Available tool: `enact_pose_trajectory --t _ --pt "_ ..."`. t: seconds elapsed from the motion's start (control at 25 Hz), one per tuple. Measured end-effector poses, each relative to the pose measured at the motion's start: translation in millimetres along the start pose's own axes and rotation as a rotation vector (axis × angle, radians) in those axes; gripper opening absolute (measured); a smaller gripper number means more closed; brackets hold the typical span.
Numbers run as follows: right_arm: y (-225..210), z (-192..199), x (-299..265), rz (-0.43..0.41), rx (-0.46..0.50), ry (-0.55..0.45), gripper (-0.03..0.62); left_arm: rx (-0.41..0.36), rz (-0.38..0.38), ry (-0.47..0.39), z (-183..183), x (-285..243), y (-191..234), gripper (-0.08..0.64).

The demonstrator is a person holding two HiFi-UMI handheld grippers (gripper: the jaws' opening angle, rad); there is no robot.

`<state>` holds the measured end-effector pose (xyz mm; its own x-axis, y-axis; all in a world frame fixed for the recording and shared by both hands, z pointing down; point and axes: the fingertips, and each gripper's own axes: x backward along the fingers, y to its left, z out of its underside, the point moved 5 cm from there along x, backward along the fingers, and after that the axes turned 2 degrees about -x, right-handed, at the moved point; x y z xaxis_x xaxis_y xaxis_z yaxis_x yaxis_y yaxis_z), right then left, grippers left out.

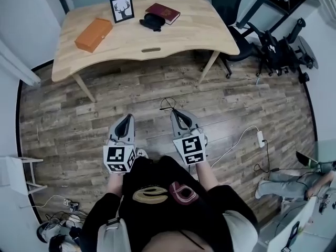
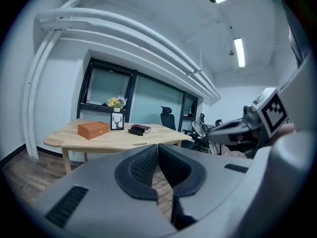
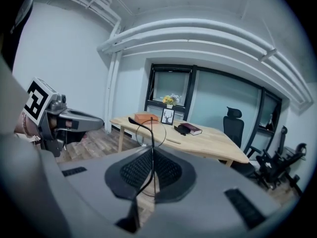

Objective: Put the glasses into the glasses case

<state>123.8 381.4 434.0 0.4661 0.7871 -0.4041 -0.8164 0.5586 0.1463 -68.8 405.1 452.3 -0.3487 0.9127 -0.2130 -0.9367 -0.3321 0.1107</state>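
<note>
The tabletop at the top of the frame carries a closed orange box and a small black case whose inside is unclear. Below, at mid-frame, the right gripper's jaws pinch the thin-rimmed glasses. The left gripper's jaws are together and empty.

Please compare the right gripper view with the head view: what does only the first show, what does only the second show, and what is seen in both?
Only the right gripper view: the white ceiling pipes.

Only the head view: the person's black shirt and a white charger cable.

Both: the table with the orange box, deer picture, red book and black case. Both also show the left gripper and the glasses held in the right gripper.
</note>
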Motion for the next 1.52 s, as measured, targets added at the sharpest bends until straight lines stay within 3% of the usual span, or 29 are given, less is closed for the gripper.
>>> enact_pose_trajectory --t 0.44,0.76,1.04,1.52 --pt "21 -12 -28 0.035 -0.006 0.009 0.017 0.013 0.033 0.017 1 -5 42 0.020" --pt "9 -18 -59 0.017 0.083 0.007 0.017 0.040 -0.014 0.035 4 -23 61 0.020" --pt "-26 -31 -108 -0.036 0.118 -0.002 0.017 0.048 -0.071 0.034 -6 -70 70 0.020" --pt "-112 -57 -188 -0.117 0.091 -0.035 0.017 0.052 -0.137 -0.008 -46 -175 65 0.020"
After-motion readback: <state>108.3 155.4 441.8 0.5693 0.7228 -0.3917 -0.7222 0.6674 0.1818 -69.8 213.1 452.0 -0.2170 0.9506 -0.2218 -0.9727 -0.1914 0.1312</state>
